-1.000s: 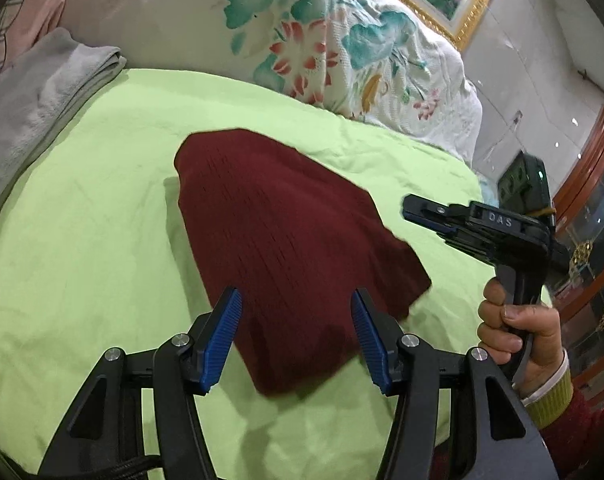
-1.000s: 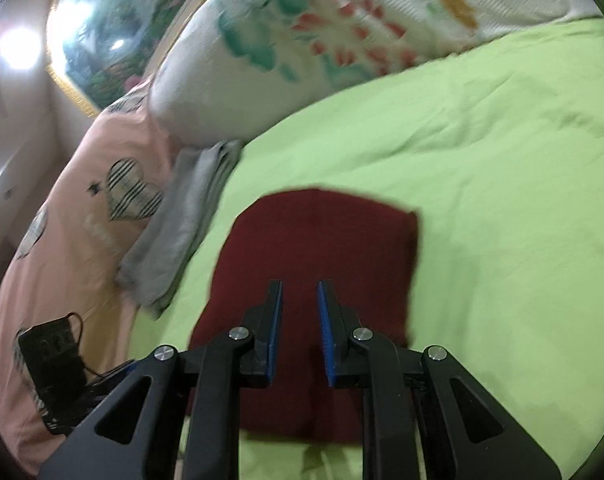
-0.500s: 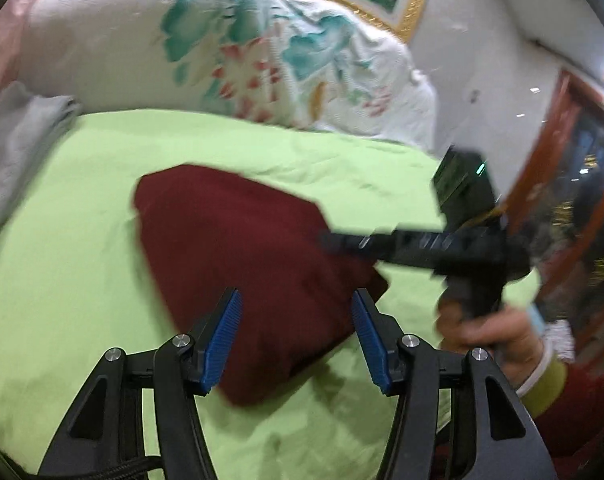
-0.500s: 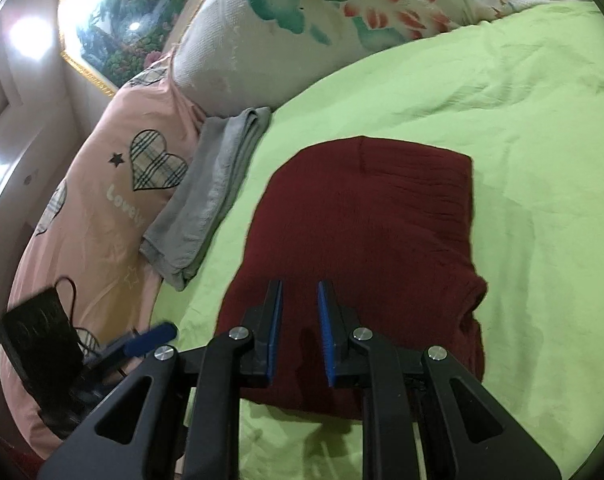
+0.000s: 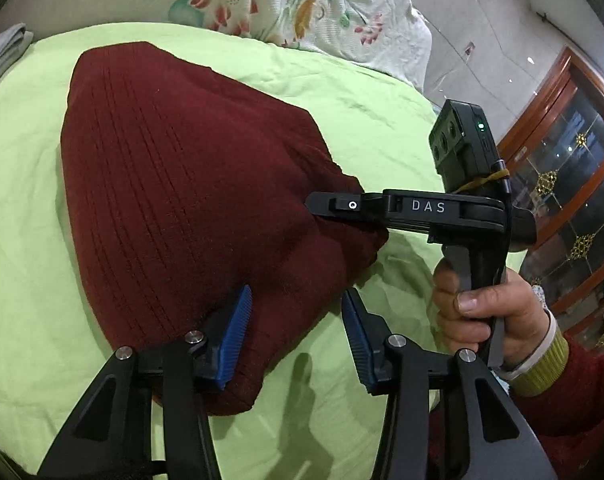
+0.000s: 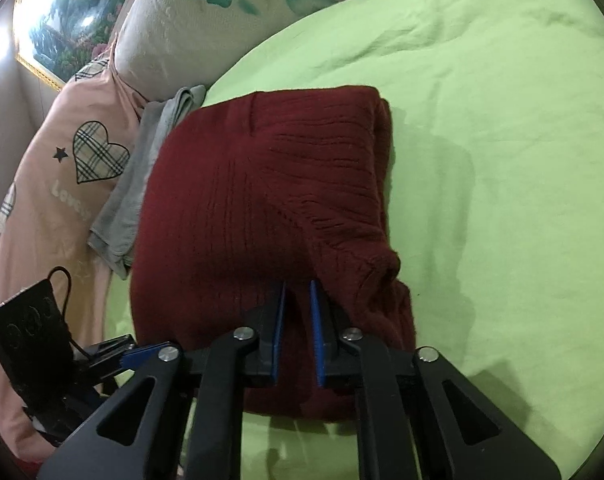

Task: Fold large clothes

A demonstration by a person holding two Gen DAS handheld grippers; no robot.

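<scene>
A folded dark red knit sweater (image 5: 190, 184) lies on the green bed sheet (image 5: 361, 108). My left gripper (image 5: 296, 312) is open, its left pad resting on the sweater's near edge, the right pad over bare sheet. My right gripper (image 6: 298, 300) has its jaws narrowly apart with nothing clamped between them, its tips over the near edge of the sweater (image 6: 262, 200). In the left wrist view the right gripper (image 5: 329, 206) lies flat across the sweater's right corner, held by a hand (image 5: 493, 308).
A floral quilt (image 5: 302, 4) is piled at the head of the bed. A folded grey garment (image 6: 142, 184) lies left of the sweater, beside a pink pillow with plaid hearts (image 6: 62, 184). A wooden glass cabinet (image 5: 573, 184) stands at the right.
Both grippers have come down and closer to the sweater. The right gripper now rests on its right corner; the left pad now touches its near edge.
</scene>
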